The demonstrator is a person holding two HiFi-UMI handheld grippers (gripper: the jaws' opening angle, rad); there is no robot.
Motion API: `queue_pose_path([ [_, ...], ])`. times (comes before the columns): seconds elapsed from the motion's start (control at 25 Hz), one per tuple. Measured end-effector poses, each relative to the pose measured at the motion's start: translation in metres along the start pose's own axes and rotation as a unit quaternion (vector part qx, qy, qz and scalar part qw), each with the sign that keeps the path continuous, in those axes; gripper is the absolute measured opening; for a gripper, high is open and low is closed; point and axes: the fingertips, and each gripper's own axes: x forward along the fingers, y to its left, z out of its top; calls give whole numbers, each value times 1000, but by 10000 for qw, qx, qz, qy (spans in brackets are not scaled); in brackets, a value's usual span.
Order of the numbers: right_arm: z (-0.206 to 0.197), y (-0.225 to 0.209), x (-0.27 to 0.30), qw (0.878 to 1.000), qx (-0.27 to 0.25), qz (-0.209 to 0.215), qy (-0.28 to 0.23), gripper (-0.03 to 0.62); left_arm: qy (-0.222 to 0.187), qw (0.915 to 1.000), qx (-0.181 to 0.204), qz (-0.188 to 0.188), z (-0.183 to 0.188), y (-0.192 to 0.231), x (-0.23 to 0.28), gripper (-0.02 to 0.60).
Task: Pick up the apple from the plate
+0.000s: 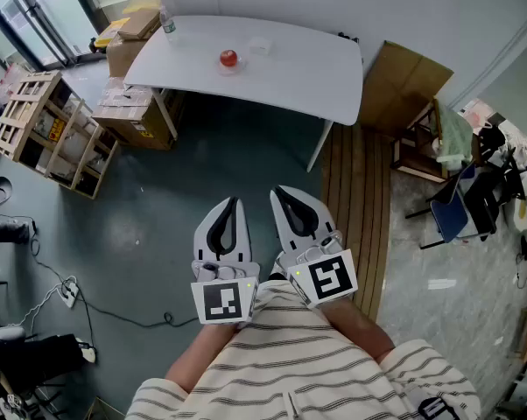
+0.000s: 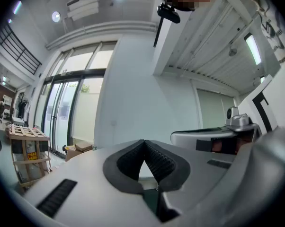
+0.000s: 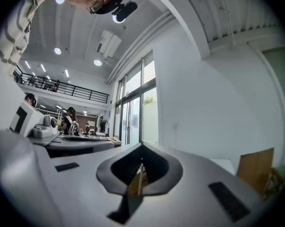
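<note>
As I look down through the head view, both hand-held grippers sit low in the middle of the picture, side by side, pointing toward a white table at the far end of the room. The left gripper and right gripper each have their two jaws drawn together at the tips, with nothing caught in either. Each carries a marker cube at its back, and striped sleeves show below them. On the table, well apart from both grippers, the red apple rests on a pale plate. A bottle stands near the table's left end. Cardboard boxes and a wooden rack sit to the left of the table.

Looking along the left gripper in its own view, I see its dark ribbed pads pressed together at the tip, holding nothing. The right gripper runs alongside at the right. Tall glass doors and the wooden rack fill the left side.

Looking along the right gripper in its own view, I see its jaws meet at the tip as well. Only a thin slit stays open lower down, where a tan sliver of background shows through. Nothing is gripped. The left gripper lies to the left, and a white wall and glass doors stand ahead.
</note>
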Motion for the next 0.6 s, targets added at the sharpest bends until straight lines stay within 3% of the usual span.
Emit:
queue_pose_path([
  [0.24, -6, -16, 8, 10000, 50, 13, 23, 12, -1, 10000, 49, 39, 3, -5, 16, 5],
  [0.6, -10, -60, 29, 9992, 153, 360, -92, 12, 1, 9996, 205, 191, 2, -18, 66, 5],
])
